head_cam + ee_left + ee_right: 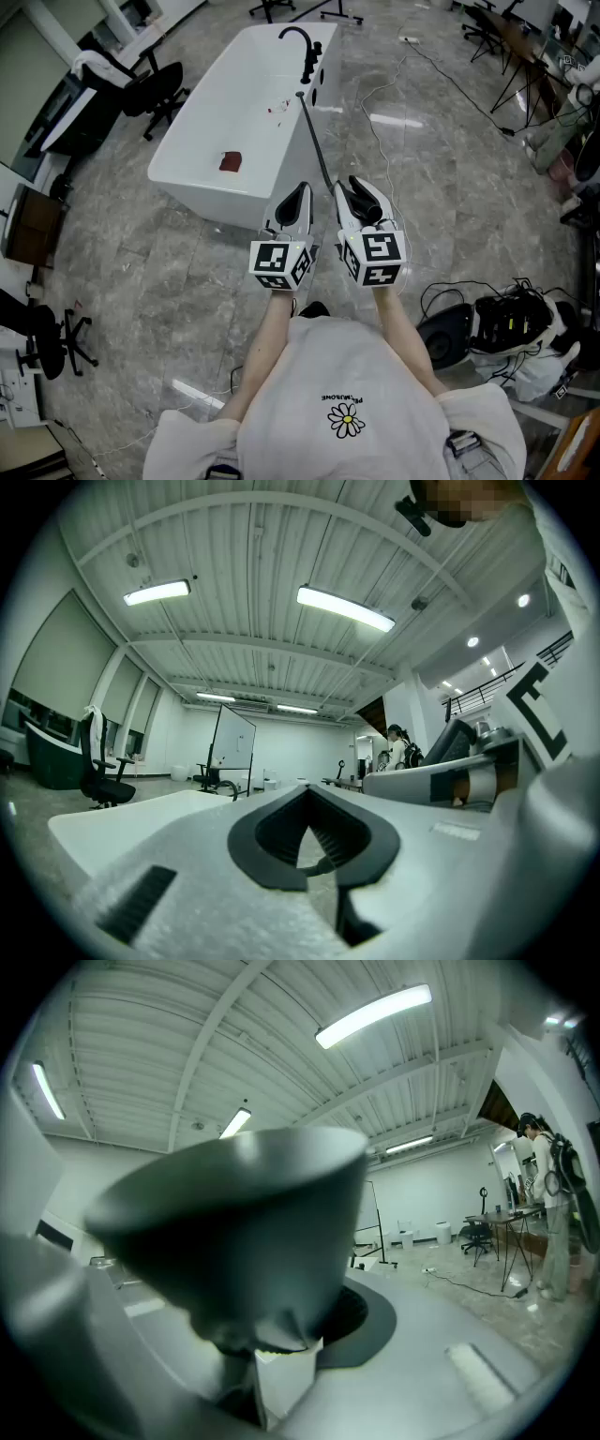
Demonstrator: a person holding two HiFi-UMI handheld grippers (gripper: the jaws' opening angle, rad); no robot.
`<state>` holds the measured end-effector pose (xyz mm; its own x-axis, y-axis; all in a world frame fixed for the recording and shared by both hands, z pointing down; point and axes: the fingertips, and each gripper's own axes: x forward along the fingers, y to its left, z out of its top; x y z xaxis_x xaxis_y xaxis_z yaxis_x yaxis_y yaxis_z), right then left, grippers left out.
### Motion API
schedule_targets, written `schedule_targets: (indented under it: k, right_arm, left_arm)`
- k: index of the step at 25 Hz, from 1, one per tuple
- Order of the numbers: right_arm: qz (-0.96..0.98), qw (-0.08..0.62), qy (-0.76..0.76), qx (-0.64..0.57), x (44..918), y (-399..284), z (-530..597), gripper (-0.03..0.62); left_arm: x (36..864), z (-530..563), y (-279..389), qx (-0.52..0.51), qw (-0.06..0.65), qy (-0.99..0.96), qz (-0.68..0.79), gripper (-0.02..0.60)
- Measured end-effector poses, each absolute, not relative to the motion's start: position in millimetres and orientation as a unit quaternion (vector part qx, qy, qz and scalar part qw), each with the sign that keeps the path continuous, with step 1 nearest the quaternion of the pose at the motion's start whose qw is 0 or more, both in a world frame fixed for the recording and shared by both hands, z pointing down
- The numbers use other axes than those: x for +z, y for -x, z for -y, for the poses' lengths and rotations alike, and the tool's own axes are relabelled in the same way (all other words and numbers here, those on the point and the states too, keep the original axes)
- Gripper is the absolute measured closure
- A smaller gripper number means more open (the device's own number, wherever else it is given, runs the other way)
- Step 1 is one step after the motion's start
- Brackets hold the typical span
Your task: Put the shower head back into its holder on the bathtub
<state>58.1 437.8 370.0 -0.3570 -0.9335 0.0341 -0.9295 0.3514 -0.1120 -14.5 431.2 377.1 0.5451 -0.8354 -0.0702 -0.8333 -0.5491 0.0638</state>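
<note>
Nearest to you, your forearms reach out over your white shirt, and both tongs are held level, side by side, close together but not touching. Your left gripper point(297, 195) is closed, its dark pads meeting at the tip with nothing between them. Your right gripper point(359, 192) is clamped on the shower head point(234, 1232). In the right gripper view the dark, funnel-shaped head fills the space between the wide-set jaws, flared end up and narrow neck down between the pads.

From that gripper a thin black hose point(315, 141) runs straight away from you, over the near edge of the tub point(178, 155) to the black fittings point(313, 67) on its far rim. So the shower head is in your right tongs, on your side of the tub, well apart from those fittings. Which of them is the holder cannot be made out.

The tub is white and stands free on the grey stone floor point(141, 272), slanted away to your right. A small reddish-brown thing point(231, 161) lies on its bottom. A curved black faucet point(298, 39) rises at the far end.

A tangle of cables point(502, 319) lies on the floor to your right. Beyond the tub, to the left, stands a black office chair point(155, 94).
</note>
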Motion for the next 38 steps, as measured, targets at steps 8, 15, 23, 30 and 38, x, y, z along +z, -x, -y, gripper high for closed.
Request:
schedule_targets:
  k: [8, 15, 23, 30, 38]
  right_arm:
    - [-0.818, 0.018, 0.572, -0.060, 374, -62, -439, 0.496]
    - [-0.823, 0.029, 0.564, -0.064, 370, -59, -437, 0.496]
    - [-0.826, 0.019, 0.557, -0.088, 380, -44, -427, 0.496]
    - [-0.826, -0.002, 0.553, -0.110, 398, -48, -377, 0.496]
    - [-0.840, -0.023, 0.535, -0.089, 385, -35, -291, 0.496]
  left_arm:
    - [387, -435, 18, -0.041, 0.019, -0.877, 0.477, 0.583]
    - [403, -448, 5, -0.019, 0.028, -0.902, 0.431, 0.581]
    - [436, -433, 11, -0.011, 0.085, -0.894, 0.439, 0.581]
    - [457, -387, 1, 0.001, 0.105, -0.896, 0.432, 0.581]
    - [459, -305, 29, -0.017, 0.118, -0.873, 0.473, 0.581]
